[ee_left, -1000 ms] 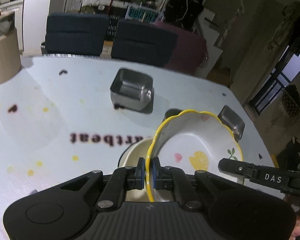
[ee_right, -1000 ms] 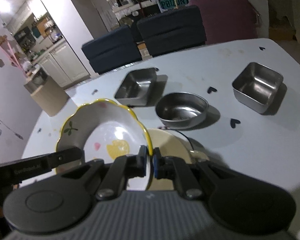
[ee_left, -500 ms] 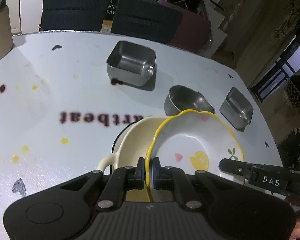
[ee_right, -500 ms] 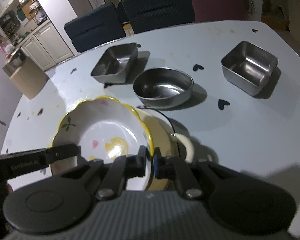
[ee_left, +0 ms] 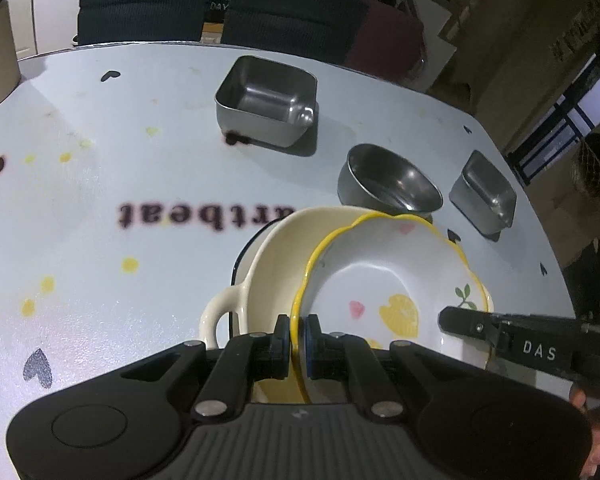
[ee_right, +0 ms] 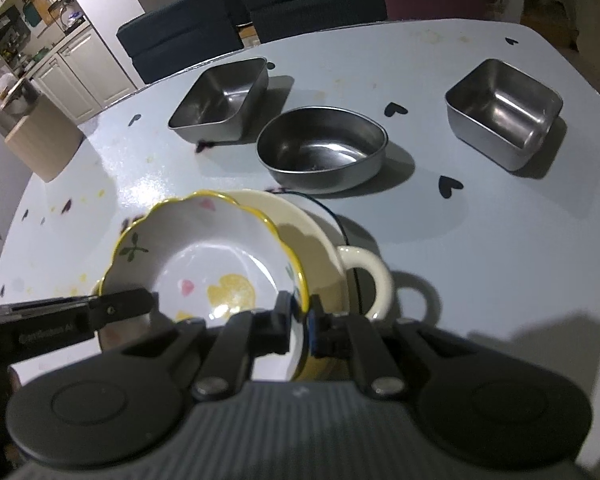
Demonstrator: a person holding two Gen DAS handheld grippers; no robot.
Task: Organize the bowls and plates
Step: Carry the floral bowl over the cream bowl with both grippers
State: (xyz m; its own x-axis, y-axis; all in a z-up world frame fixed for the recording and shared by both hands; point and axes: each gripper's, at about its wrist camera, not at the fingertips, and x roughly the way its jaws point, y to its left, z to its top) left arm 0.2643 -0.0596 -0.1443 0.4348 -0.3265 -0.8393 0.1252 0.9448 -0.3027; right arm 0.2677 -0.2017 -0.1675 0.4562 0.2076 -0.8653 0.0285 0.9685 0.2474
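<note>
**A:** Where is the scalloped bowl?

**B:** The white scalloped bowl (ee_left: 384,280) with a yellow rim sits low inside a cream handled dish (ee_left: 268,276), tilted a little. The left hand-held gripper (ee_left: 298,340) is pinched tight on the bowl's rim at one side, and the right hand-held gripper (ee_right: 302,312) is pinched tight on the rim at the opposite side. Whether the bowl's base touches the dish I cannot tell.

**A:** What surrounds it?

**B:** Beyond the dish, near its far edge but apart from it, stands a round steel bowl (ee_right: 322,148). A square steel tin (ee_right: 504,112) is well off to one side, towards the worktop's (ee_right: 500,260) curved edge. A rectangular steel tin (ee_right: 222,98) lies farther back on the other side. The cream dish's loop handle (ee_right: 370,280) sticks out over bare surface.

**A:** Any open room?

**B:** Yes. In the right wrist view a broad bare stretch runs between the dish and the worktop's edge. In the left wrist view another wide stretch spreads past the printed lettering (ee_left: 188,216).

**A:** And the surface, the room?

**B:** Pale blue, glossy, dotted with small dark hearts and yellow spots. Dark blue chairs (ee_right: 180,40) stand behind the far edge, with white kitchen cabinets (ee_right: 76,64) beyond. The light is dim.
</note>
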